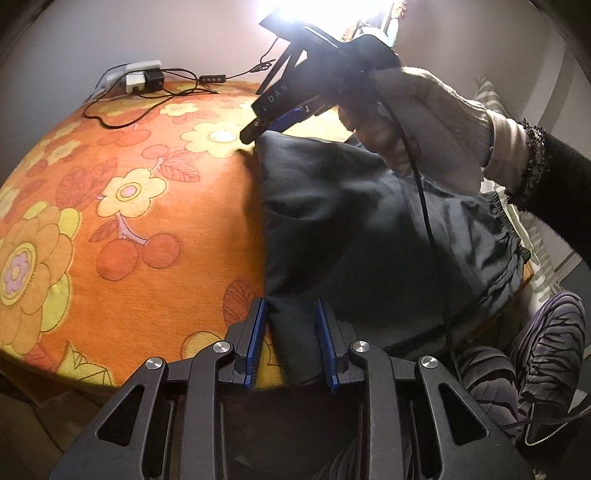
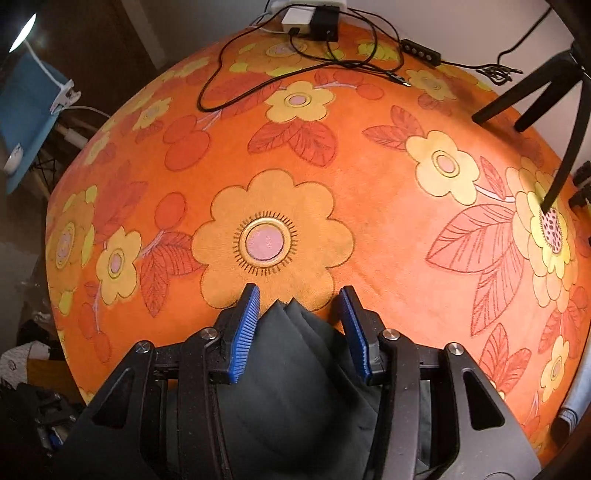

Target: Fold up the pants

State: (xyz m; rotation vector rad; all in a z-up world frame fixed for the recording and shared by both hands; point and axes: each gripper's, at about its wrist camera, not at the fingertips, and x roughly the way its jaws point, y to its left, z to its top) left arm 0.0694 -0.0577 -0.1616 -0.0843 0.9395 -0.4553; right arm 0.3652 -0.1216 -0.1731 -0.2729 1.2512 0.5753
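Here I see both grippers, left [image 1: 290, 314] and right [image 2: 299, 302], spread apart, straddling pants [image 1: 369, 229] at the table's [image 1: 147, 206] near-right edge; cables [image 2: 295, 55] and charger [image 2: 310, 18] line the far edge.

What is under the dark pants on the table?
The pants lie on an orange flowered cloth that covers the table. What the cloth looks like beneath them, and the tabletop itself, is covered and cannot be seen.

pants [image 1: 369, 229]: on the table [image 1: 147, 221], along its right side, running to the near edge
left gripper [image 1: 291, 343]: near edge, straddling the pants' corner
right gripper [image 2: 299, 325]: around the pants' far corner
chargers [image 2: 310, 16]: far edge, cables [image 2: 258, 62] trailing inward
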